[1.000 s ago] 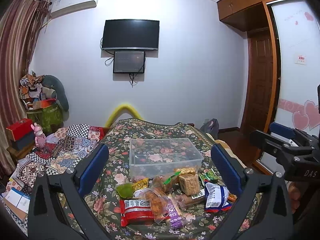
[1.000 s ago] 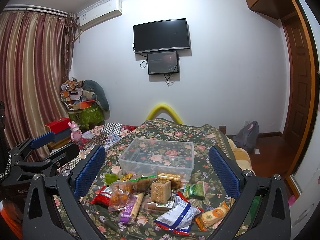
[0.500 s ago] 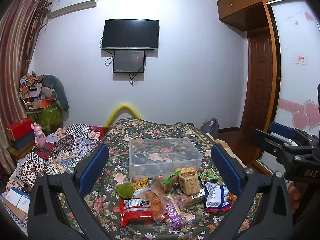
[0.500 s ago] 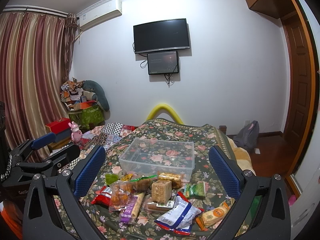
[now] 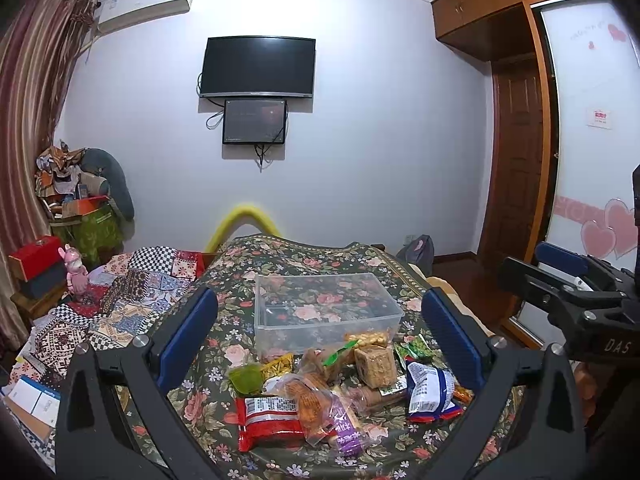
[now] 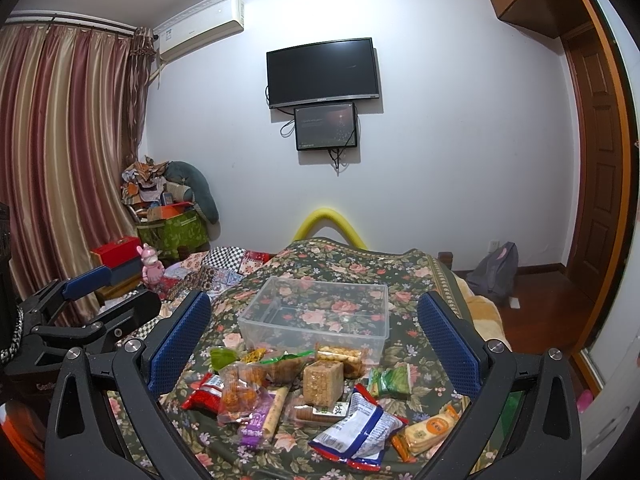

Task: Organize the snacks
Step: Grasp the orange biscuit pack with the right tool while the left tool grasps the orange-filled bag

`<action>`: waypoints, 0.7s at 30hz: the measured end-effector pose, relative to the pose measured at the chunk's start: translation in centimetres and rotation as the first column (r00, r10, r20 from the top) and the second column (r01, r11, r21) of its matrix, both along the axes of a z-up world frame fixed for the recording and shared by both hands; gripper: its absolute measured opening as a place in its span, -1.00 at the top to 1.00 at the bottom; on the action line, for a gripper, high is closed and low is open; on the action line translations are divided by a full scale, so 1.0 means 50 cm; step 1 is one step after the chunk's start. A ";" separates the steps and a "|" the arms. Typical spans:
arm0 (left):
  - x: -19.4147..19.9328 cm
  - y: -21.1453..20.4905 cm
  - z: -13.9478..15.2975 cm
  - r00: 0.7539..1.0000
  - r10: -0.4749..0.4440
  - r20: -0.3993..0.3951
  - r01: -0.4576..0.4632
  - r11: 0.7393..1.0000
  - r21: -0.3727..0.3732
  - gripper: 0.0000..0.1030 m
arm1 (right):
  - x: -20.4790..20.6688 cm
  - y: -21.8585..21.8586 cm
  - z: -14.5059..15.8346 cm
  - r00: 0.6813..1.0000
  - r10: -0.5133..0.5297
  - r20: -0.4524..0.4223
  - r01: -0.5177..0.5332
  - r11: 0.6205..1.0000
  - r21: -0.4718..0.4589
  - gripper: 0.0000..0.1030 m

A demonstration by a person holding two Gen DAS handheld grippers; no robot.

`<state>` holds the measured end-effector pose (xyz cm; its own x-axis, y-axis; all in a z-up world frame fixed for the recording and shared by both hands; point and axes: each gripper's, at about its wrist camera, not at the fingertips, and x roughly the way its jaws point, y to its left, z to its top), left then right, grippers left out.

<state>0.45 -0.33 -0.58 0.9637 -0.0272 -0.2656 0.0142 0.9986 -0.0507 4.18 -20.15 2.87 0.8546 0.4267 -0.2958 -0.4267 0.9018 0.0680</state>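
Observation:
A clear plastic box (image 5: 326, 312) (image 6: 320, 316) stands empty on the floral tablecloth. In front of it lies a pile of snacks: a red packet (image 5: 268, 420) (image 6: 200, 394), a blue-white packet (image 5: 430, 392) (image 6: 356, 428), a brown cracker block (image 5: 374, 364) (image 6: 323, 382), green packets (image 6: 390, 380) and an orange biscuit pack (image 6: 430, 432). My left gripper (image 5: 320, 340) is open and empty, held above the near side of the pile. My right gripper (image 6: 316, 344) is open and empty too, beside it on the right. Each shows at the edge of the other's view.
The table's floral cloth (image 5: 312, 256) drops off at its edges. A patchwork-covered surface (image 5: 132, 292) lies left with a pink toy (image 5: 76, 272) and red box (image 5: 36, 256). A wooden door (image 5: 516, 160) and wardrobe stand right. A bag (image 6: 494, 268) sits on the floor.

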 end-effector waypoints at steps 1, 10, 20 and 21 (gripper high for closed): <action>0.000 0.000 -0.001 1.000 -0.002 -0.001 0.002 1.000 -0.002 -1.00 | 0.001 0.000 -0.001 1.000 0.000 -0.001 0.000 1.000 0.001 -1.00; 0.029 0.013 -0.028 0.998 -0.005 -0.056 0.004 1.000 -0.013 -0.73 | 0.033 -0.006 -0.035 0.997 0.001 -0.083 -0.001 1.000 0.004 -0.94; 0.074 0.061 -0.130 0.975 -0.017 -0.223 0.019 1.000 0.008 -0.57 | 0.072 -0.036 -0.113 0.980 -0.054 -0.192 0.037 0.995 -0.091 -0.73; 0.080 0.067 -0.142 0.970 -0.014 -0.241 0.017 1.000 0.010 -0.56 | 0.078 -0.042 -0.127 0.975 -0.066 -0.212 0.044 0.993 -0.108 -0.70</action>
